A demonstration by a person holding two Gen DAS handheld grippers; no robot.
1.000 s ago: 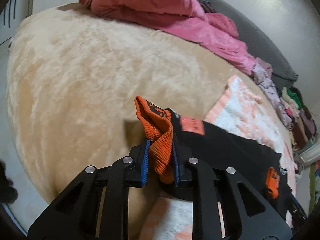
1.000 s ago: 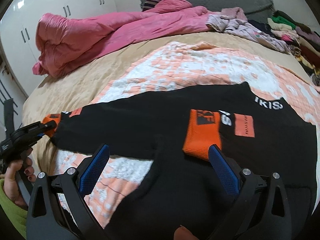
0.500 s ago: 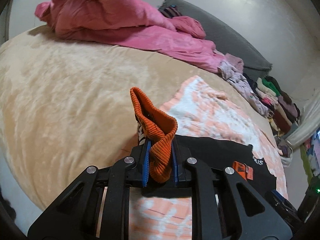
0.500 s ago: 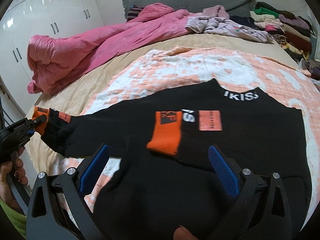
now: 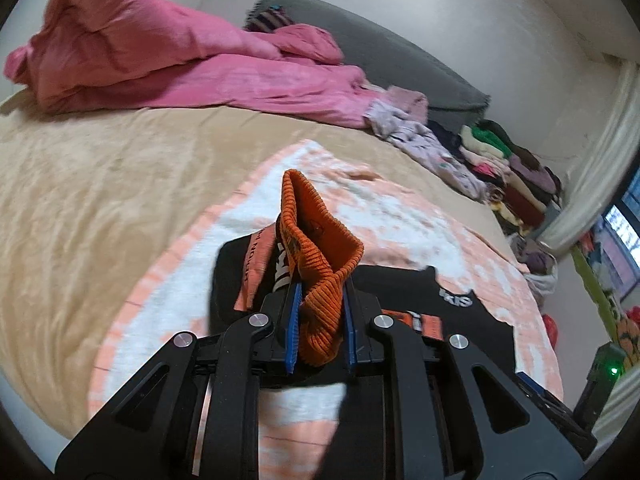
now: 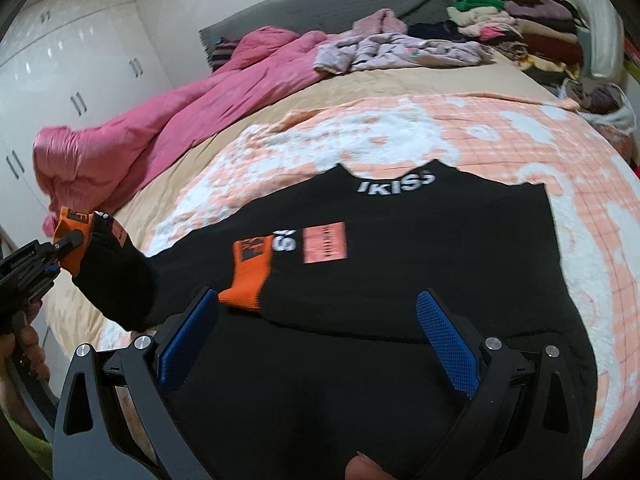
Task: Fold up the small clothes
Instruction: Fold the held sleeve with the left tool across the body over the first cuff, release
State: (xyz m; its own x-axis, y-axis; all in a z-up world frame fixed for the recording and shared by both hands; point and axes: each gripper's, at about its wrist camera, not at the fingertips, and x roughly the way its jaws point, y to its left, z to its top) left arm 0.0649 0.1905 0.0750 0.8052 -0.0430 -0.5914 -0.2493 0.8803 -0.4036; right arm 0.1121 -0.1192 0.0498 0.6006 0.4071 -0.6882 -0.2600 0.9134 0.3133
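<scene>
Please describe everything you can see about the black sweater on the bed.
The black sweater is a knit with orange ribbed cuffs and white lettering at the collar. It lies flat on the pink and white blanket. One sleeve is folded across the chest. The left gripper holds the other sleeve's orange cuff, lifted. The right gripper is open above it.

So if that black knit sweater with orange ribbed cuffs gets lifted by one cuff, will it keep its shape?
Probably not. The black knit sweater looks floppy: its sleeve sags below the orange ribbed cuff pinched in the left gripper. The cuff bunches softly, so it likely compresses. Knit on fleece probably drags rather than slides.
</scene>
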